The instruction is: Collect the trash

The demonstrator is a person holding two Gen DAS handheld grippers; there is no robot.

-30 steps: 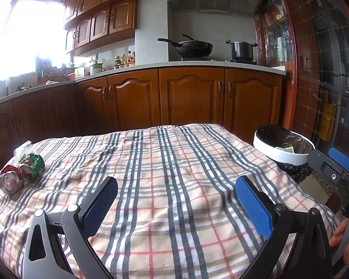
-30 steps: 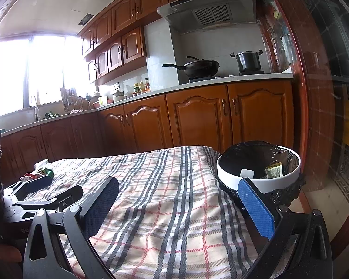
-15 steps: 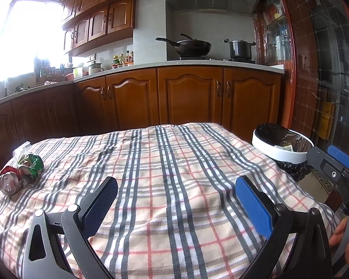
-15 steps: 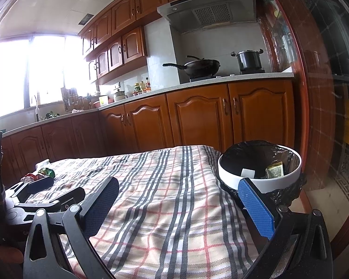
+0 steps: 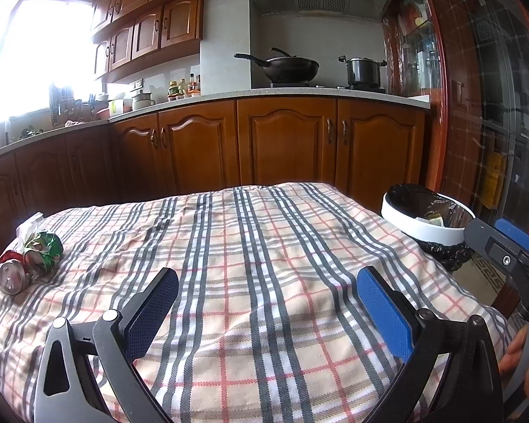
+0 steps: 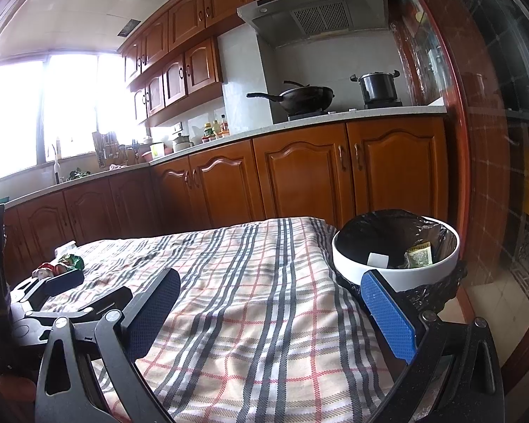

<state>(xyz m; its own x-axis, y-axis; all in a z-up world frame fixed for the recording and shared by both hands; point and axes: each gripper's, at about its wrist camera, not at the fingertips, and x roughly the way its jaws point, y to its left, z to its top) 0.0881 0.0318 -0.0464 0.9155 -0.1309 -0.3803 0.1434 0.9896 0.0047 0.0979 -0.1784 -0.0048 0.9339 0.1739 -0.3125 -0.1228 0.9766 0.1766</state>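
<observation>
Two crushed cans [image 5: 28, 264], light, dented, slippery; grip across the crumpled waist; both hand-held grippers [image 5: 268, 313] [image 6: 271, 313] gape empty.

A crushed can [image 5: 7, 277] is lying on its side at the left edge of the plaid-covered tabletop [image 5: 250, 264], its round silver end facing the camera and red showing on its body. Touching it just behind, a crumpled green wrapper [image 5: 44, 248] is sitting in a ball, with a scrap of clear plastic [image 5: 28, 224] sticking up beyond it. Well apart, off the tabletop's right edge, a white-rimmed trash bin [image 6: 395, 275] lined with a black bag is standing upright, and it is already holding a yellow-green packet [image 6: 419, 254] and a white scrap [image 6: 377, 259].
</observation>
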